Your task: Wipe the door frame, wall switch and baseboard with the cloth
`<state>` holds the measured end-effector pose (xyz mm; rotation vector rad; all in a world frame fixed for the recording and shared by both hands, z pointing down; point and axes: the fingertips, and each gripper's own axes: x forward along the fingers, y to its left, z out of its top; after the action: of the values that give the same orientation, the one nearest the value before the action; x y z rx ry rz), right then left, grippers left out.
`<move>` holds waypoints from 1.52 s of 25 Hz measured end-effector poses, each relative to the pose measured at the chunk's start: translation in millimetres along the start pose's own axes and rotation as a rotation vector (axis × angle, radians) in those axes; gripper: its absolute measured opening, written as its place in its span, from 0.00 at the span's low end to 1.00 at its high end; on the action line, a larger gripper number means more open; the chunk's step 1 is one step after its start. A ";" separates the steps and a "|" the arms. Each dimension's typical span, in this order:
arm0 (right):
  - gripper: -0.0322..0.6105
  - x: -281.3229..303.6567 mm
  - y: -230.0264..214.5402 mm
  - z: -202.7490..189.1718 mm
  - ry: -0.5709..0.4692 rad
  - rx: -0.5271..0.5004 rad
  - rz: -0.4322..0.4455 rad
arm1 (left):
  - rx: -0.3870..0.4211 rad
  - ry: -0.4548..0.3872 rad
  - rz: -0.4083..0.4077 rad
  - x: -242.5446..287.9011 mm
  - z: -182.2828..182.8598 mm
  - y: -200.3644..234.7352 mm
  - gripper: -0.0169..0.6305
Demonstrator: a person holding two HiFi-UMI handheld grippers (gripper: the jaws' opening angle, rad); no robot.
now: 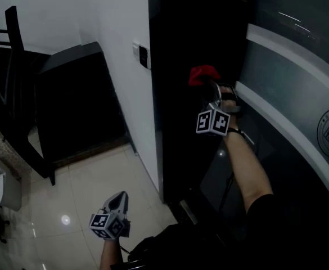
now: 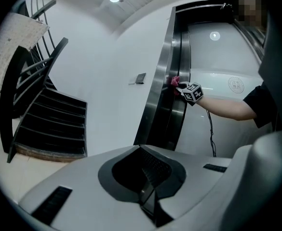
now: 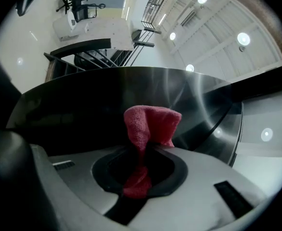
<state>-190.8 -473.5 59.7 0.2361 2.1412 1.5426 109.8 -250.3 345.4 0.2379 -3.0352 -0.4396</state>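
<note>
Pinching bunched red fuzzy cloth (image 3: 151,123): right hand-held gripper (image 3: 141,159); left hand-held gripper (image 2: 149,186) clenched, empty.

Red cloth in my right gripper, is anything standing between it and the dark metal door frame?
Nothing visible. The red terry cloth, pinched in the right gripper, sticks out directly in front of the dark brushed-metal door frame, with no object between them. Whether it actually touches the frame can't be confirmed.

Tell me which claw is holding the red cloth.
The right claw, raised at the dark door frame, is shut on the red cloth; the left claw hangs low over the floor, shut and empty.
</note>
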 end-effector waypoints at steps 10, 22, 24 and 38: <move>0.14 -9.4 36.0 -9.1 0.005 -0.026 0.085 | 0.001 0.032 -0.012 8.0 -6.5 -7.2 0.03; 0.14 -30.8 104.6 -28.6 0.026 -0.060 0.214 | 0.016 0.073 -0.034 15.6 -15.0 -12.8 0.03; 0.14 -34.1 114.6 -31.3 0.032 -0.057 0.232 | 0.019 0.081 -0.031 15.0 -17.0 -11.0 0.03; 0.14 -48.2 167.9 -48.3 0.065 -0.033 0.320 | -0.004 0.129 -0.011 17.4 -33.6 -12.9 0.03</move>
<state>-195.6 -475.7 240.8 0.5474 2.2071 1.7801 97.4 -274.6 374.6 0.2723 -2.9086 -0.4145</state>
